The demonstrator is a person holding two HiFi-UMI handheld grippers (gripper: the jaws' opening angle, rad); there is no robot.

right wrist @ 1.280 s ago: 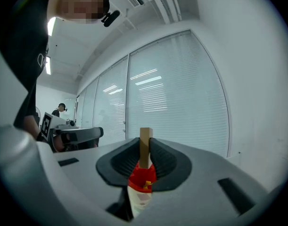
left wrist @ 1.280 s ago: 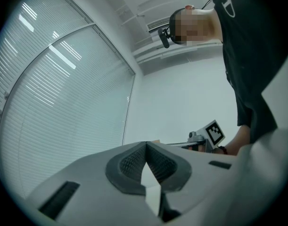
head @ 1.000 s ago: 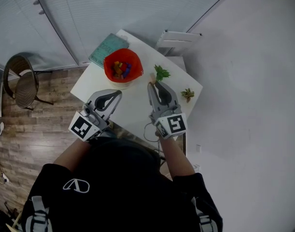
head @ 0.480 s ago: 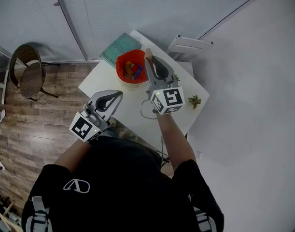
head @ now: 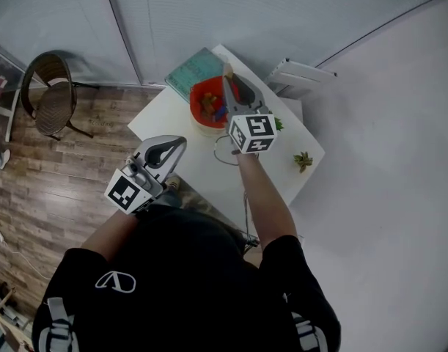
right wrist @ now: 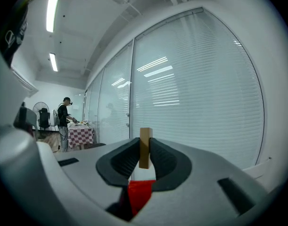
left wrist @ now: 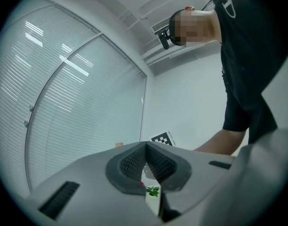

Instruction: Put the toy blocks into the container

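The right gripper (head: 228,81) has its jaws clenched on a tan wooden block (right wrist: 144,147), held upright above the far side of the red container (head: 196,116), which holds several coloured blocks (head: 211,107). To do this well, bring the block low over the container's middle before letting go, so it cannot bounce off the rim. The left gripper (head: 181,141), jaws closed on nothing, hangs well short of the container, probably past the edge of the desk (head: 169,119).

Looks like an office or lab room: tall glass partition walls with pale horizontal blinds (right wrist: 195,88), long ceiling strip lights (right wrist: 52,13), brown wood-plank floor (head: 48,174), small white square surface (head: 171,113), dark round-backed chair (head: 53,100).
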